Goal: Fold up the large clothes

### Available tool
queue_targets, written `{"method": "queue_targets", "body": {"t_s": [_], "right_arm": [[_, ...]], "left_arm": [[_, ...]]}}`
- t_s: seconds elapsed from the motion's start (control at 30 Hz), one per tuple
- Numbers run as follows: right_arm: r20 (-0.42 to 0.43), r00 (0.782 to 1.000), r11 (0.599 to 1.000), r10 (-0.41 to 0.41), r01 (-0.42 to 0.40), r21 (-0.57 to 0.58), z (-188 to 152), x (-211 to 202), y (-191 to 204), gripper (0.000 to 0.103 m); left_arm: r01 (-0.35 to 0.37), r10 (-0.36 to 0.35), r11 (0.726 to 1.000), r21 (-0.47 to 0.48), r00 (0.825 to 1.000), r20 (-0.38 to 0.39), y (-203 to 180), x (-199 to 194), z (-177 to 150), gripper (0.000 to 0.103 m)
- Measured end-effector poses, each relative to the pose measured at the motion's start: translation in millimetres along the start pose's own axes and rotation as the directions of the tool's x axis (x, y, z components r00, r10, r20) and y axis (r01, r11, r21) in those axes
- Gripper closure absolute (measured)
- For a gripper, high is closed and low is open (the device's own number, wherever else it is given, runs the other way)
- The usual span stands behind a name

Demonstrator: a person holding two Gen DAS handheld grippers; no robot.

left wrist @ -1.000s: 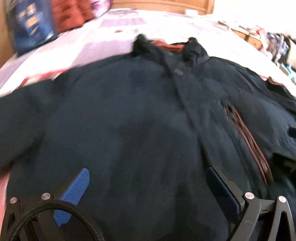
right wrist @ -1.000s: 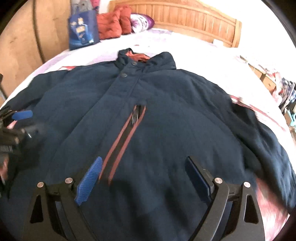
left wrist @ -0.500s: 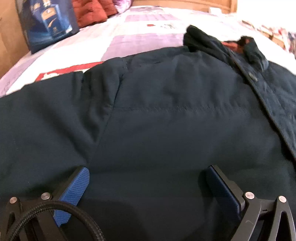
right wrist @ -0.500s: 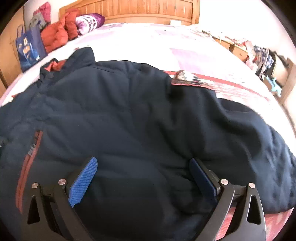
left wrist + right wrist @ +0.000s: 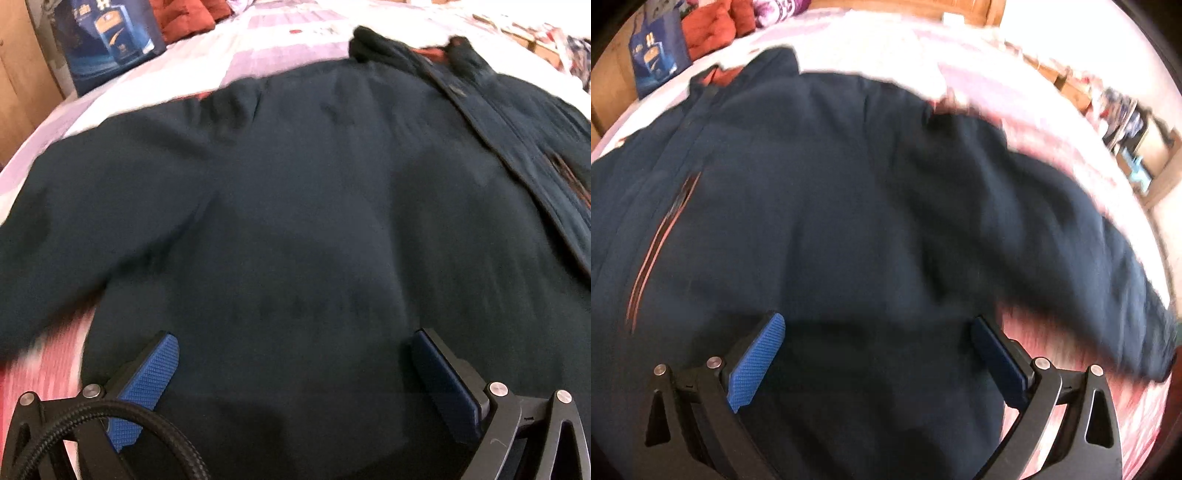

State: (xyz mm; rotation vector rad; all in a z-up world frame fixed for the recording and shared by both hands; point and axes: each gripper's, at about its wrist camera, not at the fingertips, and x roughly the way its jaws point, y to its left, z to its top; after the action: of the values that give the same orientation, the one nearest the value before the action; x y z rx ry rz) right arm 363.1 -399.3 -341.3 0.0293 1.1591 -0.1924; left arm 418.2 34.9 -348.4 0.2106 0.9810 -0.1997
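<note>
A large dark navy jacket (image 5: 314, 206) lies spread front-up on a bed, its collar (image 5: 373, 44) toward the headboard. It also fills the right wrist view (image 5: 849, 206), where an orange-trimmed chest zipper (image 5: 661, 240) shows at the left and the right sleeve (image 5: 1089, 236) runs out to the right. The left sleeve (image 5: 74, 229) lies out to the left. My left gripper (image 5: 295, 373) is open and empty, low over the jacket's left lower side. My right gripper (image 5: 879, 354) is open and empty over the jacket's right lower side.
The bed has a pale pink and lilac patterned cover (image 5: 258, 48). A blue bag (image 5: 107, 40) and a red quilted bundle (image 5: 184, 18) sit by the headboard. Wooden headboard (image 5: 960, 7) at the far end. Cluttered shelves (image 5: 1126, 147) stand right of the bed.
Both grippers have pulled back and risen a little, so more of the jacket shows. The left view swung right, the right view swung left. Both stay open.
</note>
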Motion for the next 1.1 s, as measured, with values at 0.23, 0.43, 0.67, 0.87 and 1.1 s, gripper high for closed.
{"method": "queue_targets", "body": {"t_s": [0.23, 0.43, 0.67, 0.87, 1.1], "right_arm": [[-0.031, 0.999, 1.0, -0.013, 0.014, 0.011, -100.8, -50.3, -1.6, 0.0], [-0.033, 0.999, 1.0, -0.012, 0.012, -0.002, -200.1, -104.3, 0.0, 0.0], [-0.088, 0.994, 0.99, 0.07, -0.058, 0.132, -338.9, -150.7, -13.3, 0.0], [-0.138, 0.99, 0.986, 0.018, 0.005, 0.169, -400.9, -175.4, -27.1, 0.0], [-0.163, 0.987, 0.99, -0.01, 0.033, 0.139, -414.6, -179.6, -27.1, 0.0]], "left_arm": [[-0.029, 0.029, 1.0, -0.011, 0.997, -0.075, 15.3, -55.0, -79.9, 0.0], [-0.049, 0.053, 0.997, 0.056, 0.996, -0.069, 9.3, -108.9, -151.7, 0.0], [-0.066, 0.066, 0.998, 0.008, 0.996, -0.053, 18.8, -153.3, -213.0, 0.0], [-0.05, 0.051, 0.998, 0.026, 0.996, -0.069, 19.9, -171.8, -242.6, 0.0], [-0.03, 0.028, 0.999, -0.015, 0.995, -0.094, 34.2, -171.6, -245.5, 0.0]]}}
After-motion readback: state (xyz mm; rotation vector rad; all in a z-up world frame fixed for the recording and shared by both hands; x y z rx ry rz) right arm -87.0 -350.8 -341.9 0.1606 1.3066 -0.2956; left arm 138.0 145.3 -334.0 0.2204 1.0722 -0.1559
